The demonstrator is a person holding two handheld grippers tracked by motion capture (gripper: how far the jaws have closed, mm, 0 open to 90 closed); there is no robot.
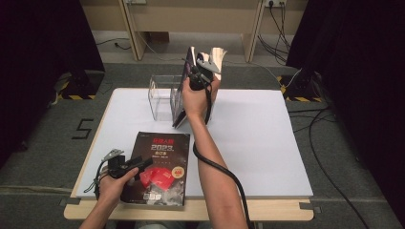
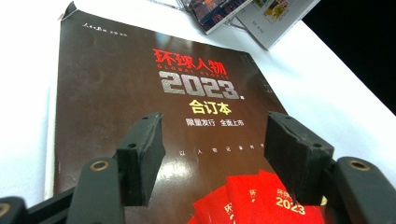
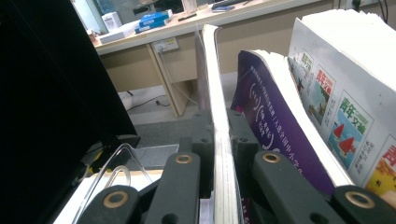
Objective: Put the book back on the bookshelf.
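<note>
A dark magazine (image 1: 160, 167) with "2023" and red booklets printed on its cover lies flat at the table's front left. My left gripper (image 1: 144, 164) hovers low over its near part, and its jaws stand open over the cover (image 2: 196, 88) with nothing between the pads (image 2: 144, 140). At the back centre my right gripper (image 1: 192, 76) is shut on the edge of a thin magazine (image 3: 219, 135), held upright beside a clear acrylic rack (image 1: 161, 98). A purple book (image 3: 275, 135) and a white magazine (image 3: 345, 93) stand close on the right of the held one.
The white table (image 1: 258, 143) has free room on its right half. Desks stand on the floor behind the table, and cables (image 1: 329, 119) trail at its right side. The rack's clear wall (image 3: 116, 163) shows left of the right jaws.
</note>
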